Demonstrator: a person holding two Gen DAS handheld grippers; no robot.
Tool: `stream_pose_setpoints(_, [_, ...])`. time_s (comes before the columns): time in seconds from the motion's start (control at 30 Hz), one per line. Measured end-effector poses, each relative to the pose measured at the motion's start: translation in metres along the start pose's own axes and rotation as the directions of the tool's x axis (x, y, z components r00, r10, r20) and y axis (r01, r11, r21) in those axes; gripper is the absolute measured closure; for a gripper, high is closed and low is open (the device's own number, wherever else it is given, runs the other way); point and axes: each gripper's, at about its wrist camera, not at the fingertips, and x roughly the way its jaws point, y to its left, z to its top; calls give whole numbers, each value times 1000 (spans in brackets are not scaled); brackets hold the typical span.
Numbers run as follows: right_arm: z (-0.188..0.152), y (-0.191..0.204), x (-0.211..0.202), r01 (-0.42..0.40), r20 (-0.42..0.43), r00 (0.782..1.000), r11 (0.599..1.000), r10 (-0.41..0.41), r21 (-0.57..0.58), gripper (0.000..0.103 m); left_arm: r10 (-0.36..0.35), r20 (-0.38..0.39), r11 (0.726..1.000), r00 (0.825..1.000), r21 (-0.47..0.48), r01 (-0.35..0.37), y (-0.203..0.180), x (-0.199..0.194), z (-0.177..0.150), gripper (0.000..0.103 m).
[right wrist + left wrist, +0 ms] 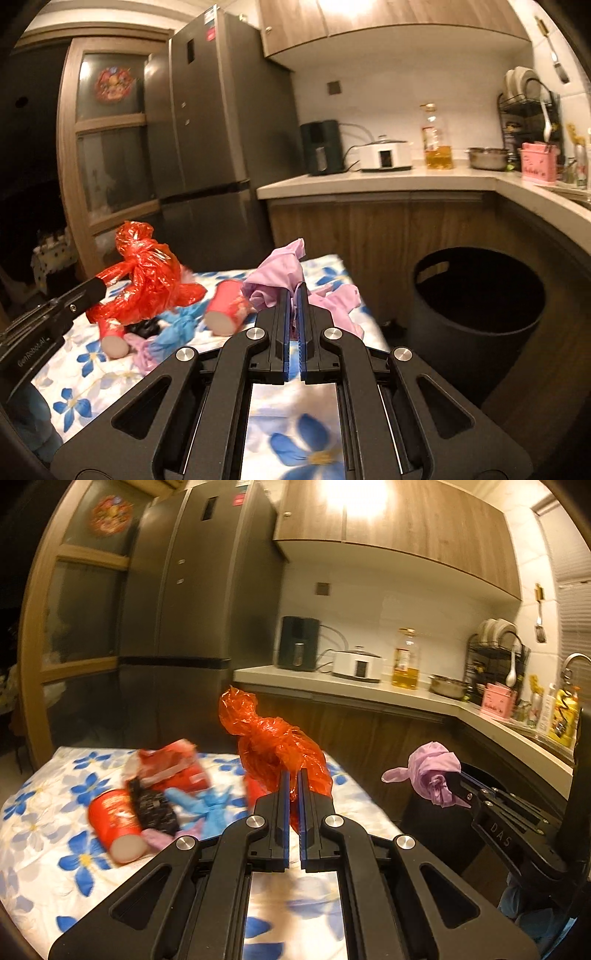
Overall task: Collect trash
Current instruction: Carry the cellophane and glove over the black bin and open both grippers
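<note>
Kitchen interior, warm light: wood-fronted cabinets, an L-shaped pale countertop [388, 177] along the far and right walls, a tall grey refrigerator [218, 122] at far left. On the counter, left to right: dark appliance [320, 147], white cooker [386, 155], oil bottle [436, 140], steel pot [487, 158], pink box [539, 162], dish rack [528, 99]. Near foreground: table under a white cloth with blue flowers [44, 812]. Lying on the cloth: red paper cup [114, 823] on its side, crumpled red wrapper [173, 771], dark wrapper [155, 808], blue glove [207, 805], a second cup [229, 310] on its side. Left gripper [293, 775]: jaws pinched narrow on a knotted red plastic bag [273, 746], held clear above the table. Right gripper [294, 295]: jaws pinched narrow on a crumpled lilac plastic bag [280, 273], held above the table's right edge. Black round bin [476, 295] stands on the floor right of the table, below the counter corner, mouth open; interior dark, contents not discernible. Both bags are left of the bin.
</note>
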Motion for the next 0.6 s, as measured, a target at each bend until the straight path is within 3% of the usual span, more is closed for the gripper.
stream_pose_setpoints(0.3, [21,-53,-27,104,85,991,993,-108,49,100,-107,27,991,994,82,104,-71,17,15,100])
stream_pose_setpoints(0.6, [42,-103,-47,196,159,965,976,-209,90,100,-217,74,966,973,156,204,-141,30,29,100])
